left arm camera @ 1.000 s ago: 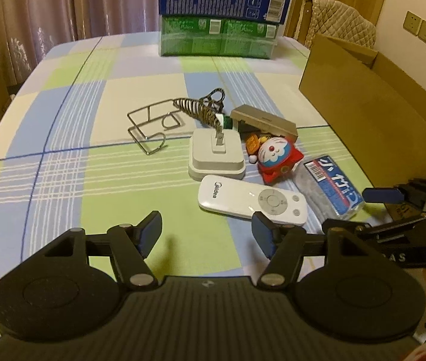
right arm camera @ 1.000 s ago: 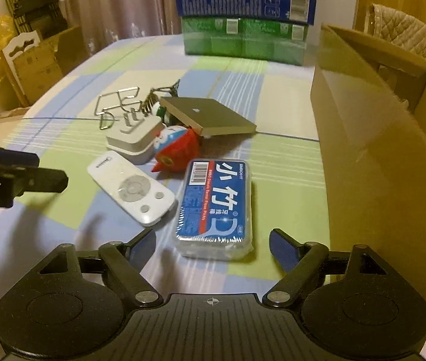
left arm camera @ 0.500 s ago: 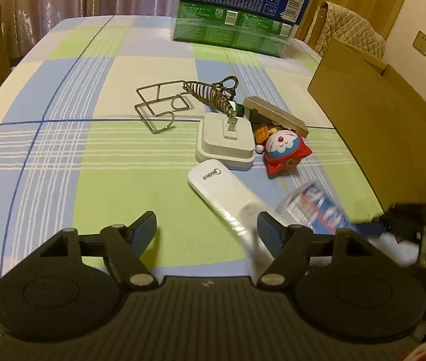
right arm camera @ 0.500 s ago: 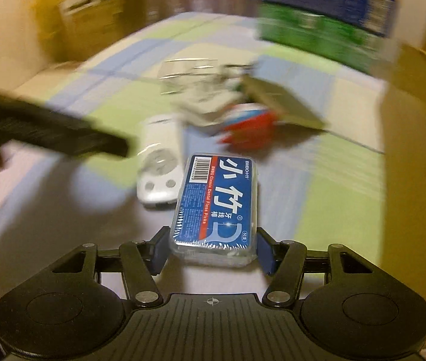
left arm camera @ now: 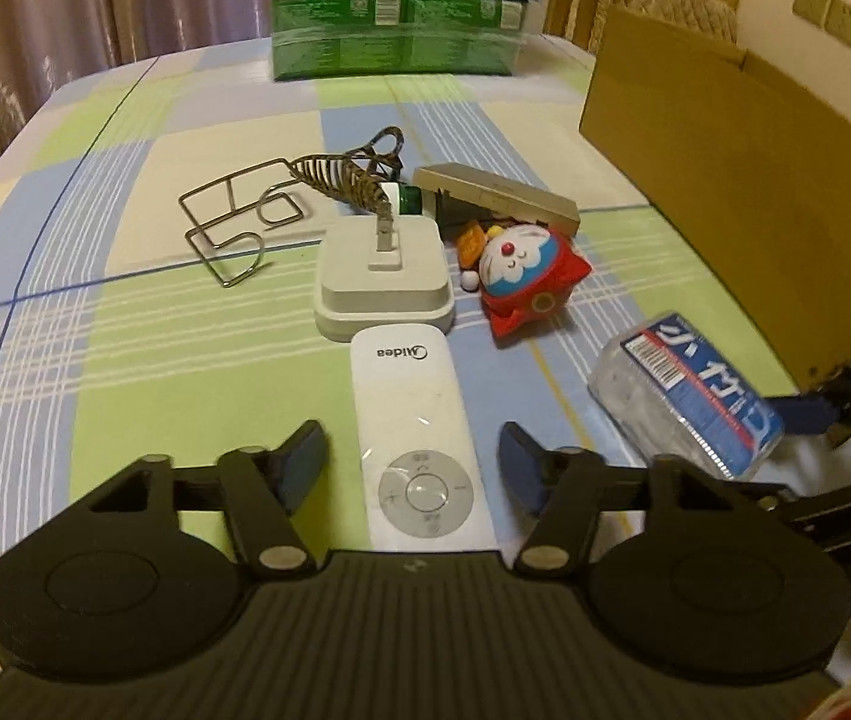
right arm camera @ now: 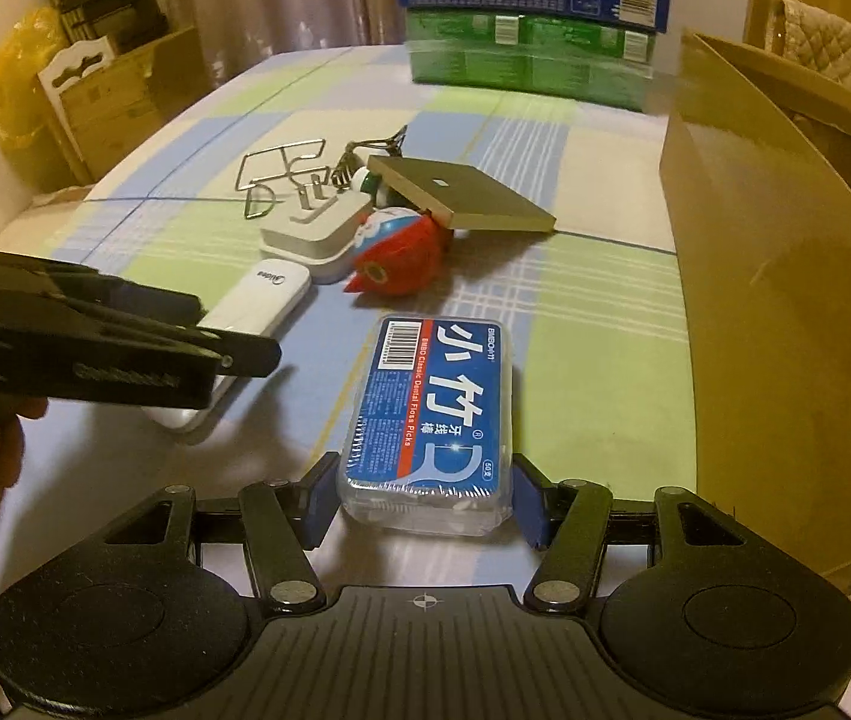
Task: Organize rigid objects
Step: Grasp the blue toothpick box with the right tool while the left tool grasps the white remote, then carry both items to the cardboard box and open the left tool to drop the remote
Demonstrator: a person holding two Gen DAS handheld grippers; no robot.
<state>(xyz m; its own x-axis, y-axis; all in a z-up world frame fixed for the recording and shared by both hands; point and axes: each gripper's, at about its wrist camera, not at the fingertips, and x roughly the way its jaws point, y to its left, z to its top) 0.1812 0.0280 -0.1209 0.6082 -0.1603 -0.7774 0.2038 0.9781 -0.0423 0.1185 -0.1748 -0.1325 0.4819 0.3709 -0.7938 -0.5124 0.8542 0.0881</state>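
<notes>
Two pickups running at once here! The right gripper point(right arm camera: 422, 501) has its fingers clamped on the near end of the dental floss pick box point(right arm camera: 431, 414), pads pressed to both sides, the box looking tipped up off the checked counter point(left arm camera: 125, 360) in the left wrist view. The left gripper point(left arm camera: 413, 459) has just been closing, its fingers half-wide and straddling the button end of the white Midea remote point(left arm camera: 416, 420), which lies flat; gaps show on both sides, so no grip yet. Beyond sit the white charging dock point(left arm camera: 383, 282), the Doraemon toy point(left arm camera: 527, 276) and a wire rack point(left arm camera: 233, 222). Next, I'd say: squeeze the remote, then carry both toward the cardboard box point(right arm camera: 785, 300) on the right, clearing its tall wall.
</notes>
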